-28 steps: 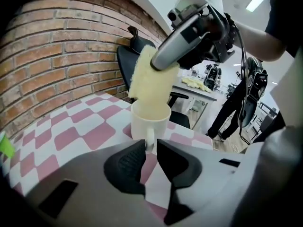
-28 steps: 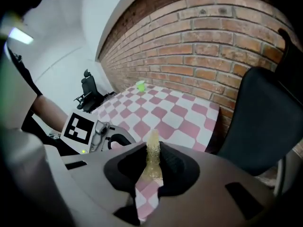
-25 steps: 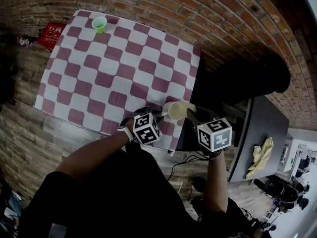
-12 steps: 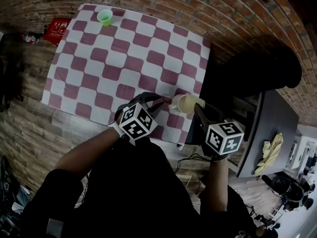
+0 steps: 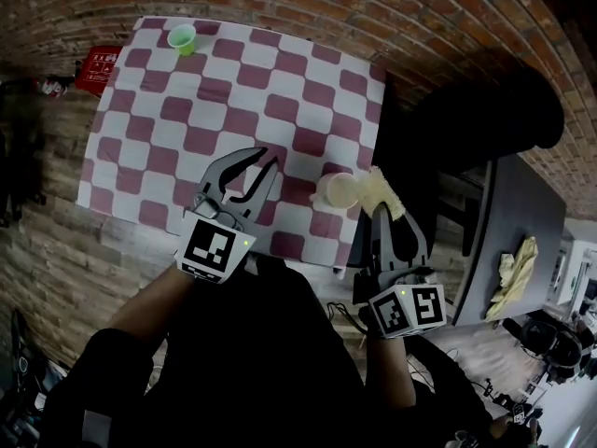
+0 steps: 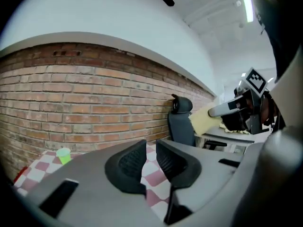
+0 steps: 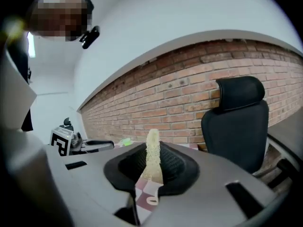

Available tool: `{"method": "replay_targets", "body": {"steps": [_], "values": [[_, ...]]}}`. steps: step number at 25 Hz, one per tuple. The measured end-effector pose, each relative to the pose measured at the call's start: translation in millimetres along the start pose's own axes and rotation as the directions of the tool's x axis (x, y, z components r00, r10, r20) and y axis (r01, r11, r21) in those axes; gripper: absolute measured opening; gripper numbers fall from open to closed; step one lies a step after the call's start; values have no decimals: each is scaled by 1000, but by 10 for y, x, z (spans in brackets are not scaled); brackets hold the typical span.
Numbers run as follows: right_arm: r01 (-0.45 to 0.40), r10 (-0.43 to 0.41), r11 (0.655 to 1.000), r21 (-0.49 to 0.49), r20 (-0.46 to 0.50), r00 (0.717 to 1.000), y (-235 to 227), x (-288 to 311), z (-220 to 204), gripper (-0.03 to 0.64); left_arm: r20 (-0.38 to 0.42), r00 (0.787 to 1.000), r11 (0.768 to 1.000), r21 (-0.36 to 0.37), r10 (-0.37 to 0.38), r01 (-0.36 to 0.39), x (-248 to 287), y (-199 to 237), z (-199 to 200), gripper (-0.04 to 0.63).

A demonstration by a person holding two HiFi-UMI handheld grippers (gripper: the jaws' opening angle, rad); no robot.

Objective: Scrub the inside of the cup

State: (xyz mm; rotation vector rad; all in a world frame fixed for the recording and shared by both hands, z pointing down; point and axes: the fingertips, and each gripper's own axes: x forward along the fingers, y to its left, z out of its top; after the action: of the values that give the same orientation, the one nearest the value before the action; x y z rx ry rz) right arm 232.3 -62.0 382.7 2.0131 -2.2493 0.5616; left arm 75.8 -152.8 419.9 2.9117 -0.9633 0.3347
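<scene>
- Our right gripper (image 7: 152, 161) is clamped on the yellow sponge (image 5: 384, 194), which pokes out past the jaw tips.
- Our left gripper (image 6: 150, 148) has its jaws slightly apart and empty; only the checkered tablecloth (image 5: 233, 91) shows through the gap.
- The cup (image 5: 336, 190) stands unheld near the cloth's right edge, just beside the sponge. We cannot tell whether they touch.
- With the sponge outside the cup, we judge that no scrubbing is under way right now.
- Next, the left gripper needs to grip the cup's wall to steady it. The right then tips the sponge into the mouth and rubs round the inner wall.
</scene>
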Motion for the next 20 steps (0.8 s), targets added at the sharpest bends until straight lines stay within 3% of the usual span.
{"method": "replay_targets", "body": {"steps": [3, 11, 14, 20], "values": [[23, -20, 998, -52, 55, 998, 55, -87, 61, 77, 58, 996, 997, 56, -62, 59, -44, -257, 157, 74], [38, -25, 991, -129, 103, 994, 83, -220, 181, 77, 7, 989, 988, 54, -146, 145, 23, -602, 110, 72], [29, -16, 994, -103, 124, 992, 99, -220, 210, 77, -31, 984, 983, 60, -175, 176, 62, -659, 52, 72], [54, -43, 990, -131, 86, 995, 21, -285, 118, 77, -74, 979, 977, 79, -190, 196, 102, -674, -45, 72]]}}
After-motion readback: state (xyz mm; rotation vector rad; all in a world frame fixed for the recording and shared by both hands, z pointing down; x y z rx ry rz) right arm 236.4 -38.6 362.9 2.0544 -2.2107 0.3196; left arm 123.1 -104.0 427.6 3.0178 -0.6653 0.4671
